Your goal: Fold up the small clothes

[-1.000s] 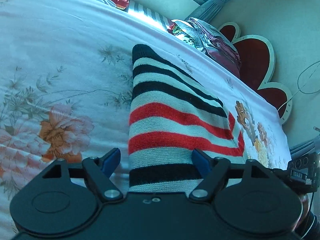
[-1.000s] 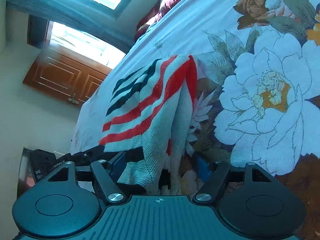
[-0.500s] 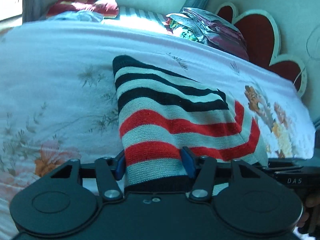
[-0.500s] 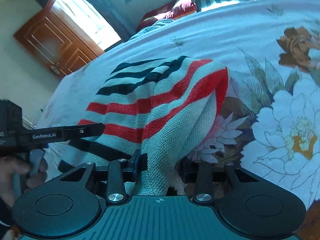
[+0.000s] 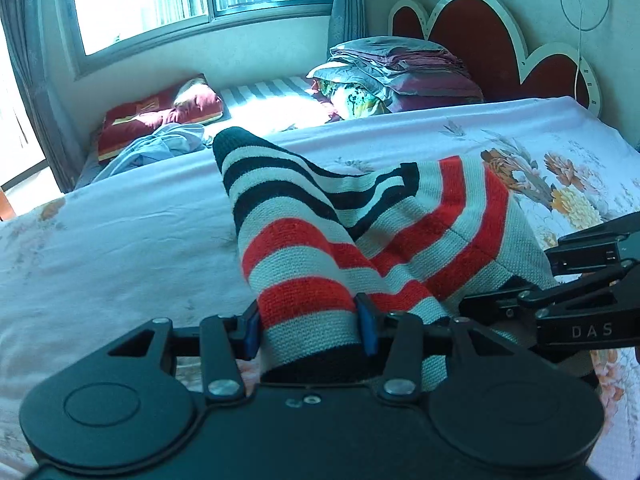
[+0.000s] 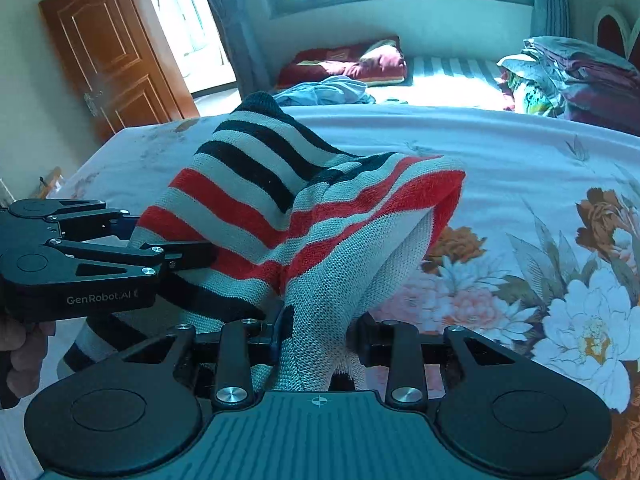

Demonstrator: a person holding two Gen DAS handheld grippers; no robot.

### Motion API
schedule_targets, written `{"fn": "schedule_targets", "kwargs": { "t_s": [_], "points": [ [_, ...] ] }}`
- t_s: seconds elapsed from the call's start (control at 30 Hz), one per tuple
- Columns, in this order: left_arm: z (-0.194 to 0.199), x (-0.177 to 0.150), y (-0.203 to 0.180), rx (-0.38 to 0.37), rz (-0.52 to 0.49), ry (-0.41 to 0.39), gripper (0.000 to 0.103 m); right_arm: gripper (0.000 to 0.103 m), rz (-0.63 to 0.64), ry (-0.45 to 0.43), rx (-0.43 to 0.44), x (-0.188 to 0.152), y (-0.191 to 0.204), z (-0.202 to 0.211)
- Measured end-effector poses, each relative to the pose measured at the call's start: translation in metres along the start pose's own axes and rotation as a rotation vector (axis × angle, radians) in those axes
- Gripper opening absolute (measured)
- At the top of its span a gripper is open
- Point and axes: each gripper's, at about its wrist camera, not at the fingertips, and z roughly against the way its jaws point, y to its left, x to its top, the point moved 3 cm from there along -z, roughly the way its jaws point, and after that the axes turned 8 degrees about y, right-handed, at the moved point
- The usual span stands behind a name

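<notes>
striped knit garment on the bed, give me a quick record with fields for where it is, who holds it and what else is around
garment: striped knit garment, red, black and grey, near edge lifted off the floral bedsheet
left gripper: jaws closing, pads pressing a bunched edge
right gripper: shut on another bunched edge
far end: resting on the sheet
background: stacked bedding, red pillow, wooden door

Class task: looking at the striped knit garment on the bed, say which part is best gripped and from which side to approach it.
Grip the striped knit garment by its near hem edge, coming from the near side of the floral bedsheet. That edge is bunched and raised, while the far end lies flat. The left gripper is closing there.
</notes>
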Motion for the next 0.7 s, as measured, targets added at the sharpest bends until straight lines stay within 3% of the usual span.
{"fn": "schedule_targets", "kwargs": {
  "t_s": [0.4, 0.57, 0.7],
  "points": [
    [0.018, -0.053, 0.115, 0.029, 0.051, 0.031, 0.044, 0.034, 0.054, 0.036, 0.038, 0.015, 0.132, -0.068],
    [0.011, -0.072, 0.148, 0.007, 0.08, 0.057, 0.044, 0.034, 0.065, 0.071, 0.034, 0.013, 0.156, -0.097],
    [-0.004, -0.087, 0.152, -0.01, 0.066, 0.083, 0.045, 0.034, 0.05, 0.128, -0.013, 0.002, 0.158, -0.117]
  ]
}}
